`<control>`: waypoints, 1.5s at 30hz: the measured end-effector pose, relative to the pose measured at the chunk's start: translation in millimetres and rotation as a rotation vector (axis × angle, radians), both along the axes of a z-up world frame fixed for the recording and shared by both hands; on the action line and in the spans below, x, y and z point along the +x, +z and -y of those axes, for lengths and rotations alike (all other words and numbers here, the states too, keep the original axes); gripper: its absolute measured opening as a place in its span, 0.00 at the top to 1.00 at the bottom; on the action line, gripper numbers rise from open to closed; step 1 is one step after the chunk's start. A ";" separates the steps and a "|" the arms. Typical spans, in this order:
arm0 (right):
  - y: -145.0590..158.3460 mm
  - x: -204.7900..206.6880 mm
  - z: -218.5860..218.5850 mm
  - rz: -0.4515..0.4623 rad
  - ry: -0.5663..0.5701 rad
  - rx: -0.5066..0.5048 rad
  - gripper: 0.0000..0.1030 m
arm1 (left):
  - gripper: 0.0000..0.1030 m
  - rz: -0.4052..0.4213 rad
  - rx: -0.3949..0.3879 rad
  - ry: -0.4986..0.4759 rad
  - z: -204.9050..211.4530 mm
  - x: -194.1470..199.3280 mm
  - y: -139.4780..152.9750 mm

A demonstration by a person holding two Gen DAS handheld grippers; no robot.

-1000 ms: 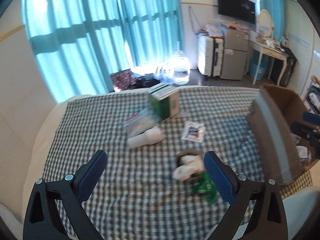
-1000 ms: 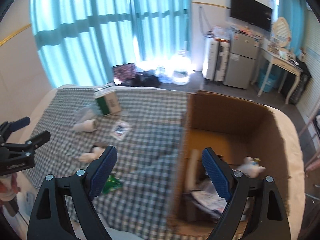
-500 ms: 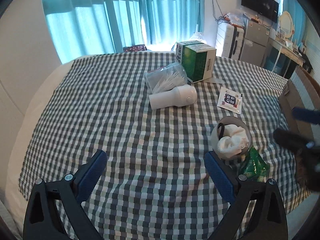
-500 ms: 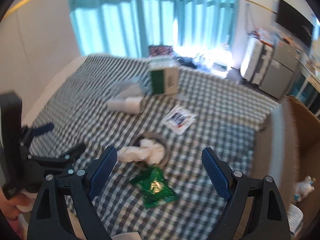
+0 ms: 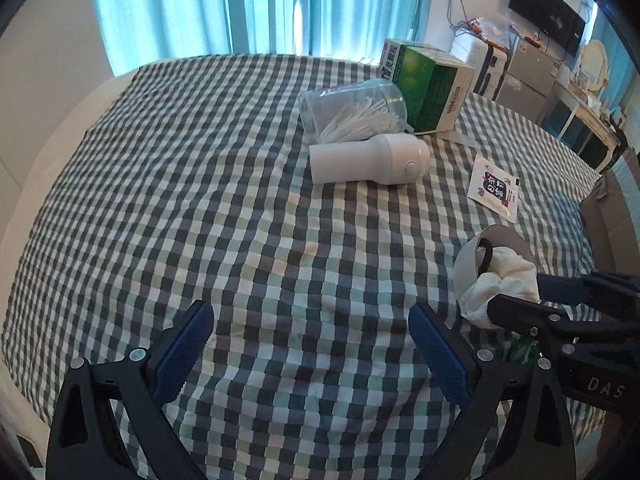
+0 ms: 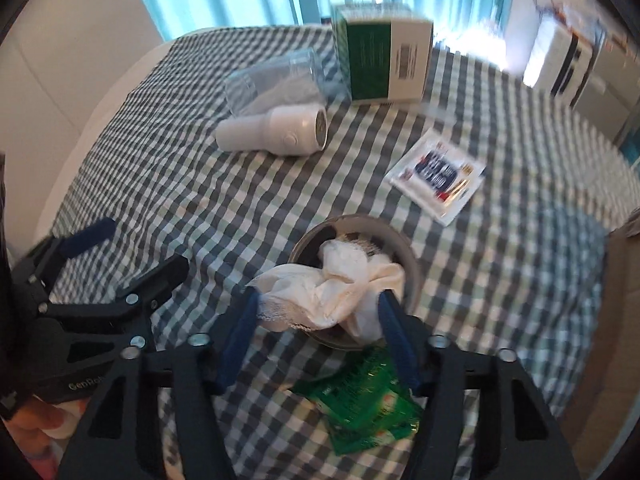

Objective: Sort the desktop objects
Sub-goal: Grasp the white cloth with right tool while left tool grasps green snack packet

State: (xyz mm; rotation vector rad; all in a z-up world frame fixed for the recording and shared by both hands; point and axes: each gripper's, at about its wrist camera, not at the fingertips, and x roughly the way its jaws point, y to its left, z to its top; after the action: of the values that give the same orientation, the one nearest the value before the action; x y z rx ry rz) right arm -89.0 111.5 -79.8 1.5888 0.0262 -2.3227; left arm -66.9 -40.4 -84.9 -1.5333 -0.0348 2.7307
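Daylight glows through the teal curtains (image 5: 260,8); right-wrist view motion-blurred, fisheye-bent edges.

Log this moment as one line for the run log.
right tool: jaws just closing around white cloth in bowl | left tool: open, empty, above checked cloth

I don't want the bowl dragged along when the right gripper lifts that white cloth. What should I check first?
1. White cloth sits between the right gripper fingers, whose jaws have just been closing: ok.
2. Pads firmly pressing the cloth: cannot tell.
3. Cloth free of the grey bowl: not ok, part still lies inside.
4. Green packet clear of the fingers: ok, it lies below them.
5. Left gripper open and holding nothing: ok.
6. Left gripper away from the bowl: ok.
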 end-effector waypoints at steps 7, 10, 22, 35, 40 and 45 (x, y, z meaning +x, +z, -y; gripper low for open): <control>15.5 12.7 -5.7 -0.064 0.017 -0.006 0.82 | 0.03 -0.009 -0.034 -0.013 -8.2 3.9 -0.8; 34.6 20.1 -17.7 -0.144 -0.005 -0.018 0.82 | 0.03 -0.018 -0.022 -0.046 -17.3 7.0 0.3; 58.5 20.8 -59.4 -0.193 -0.113 -0.058 0.82 | 0.03 0.023 0.123 -0.286 -101.4 31.5 1.0; 57.5 17.5 -80.2 -0.175 -0.176 -0.054 0.82 | 0.55 0.043 0.179 -0.376 -136.3 35.7 -26.9; 58.7 18.0 -82.8 -0.172 -0.188 -0.057 0.82 | 0.61 -0.002 0.090 -0.374 -135.5 43.9 -14.7; 62.9 24.0 -85.9 -0.189 -0.198 -0.043 0.82 | 0.61 -0.044 0.057 -0.356 -126.1 51.6 6.7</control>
State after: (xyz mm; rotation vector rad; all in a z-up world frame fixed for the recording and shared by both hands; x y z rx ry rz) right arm -65.0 197.4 -16.9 1.4034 -0.1421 -2.5988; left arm -15.3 85.7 -78.2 -1.3172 0.1446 2.4595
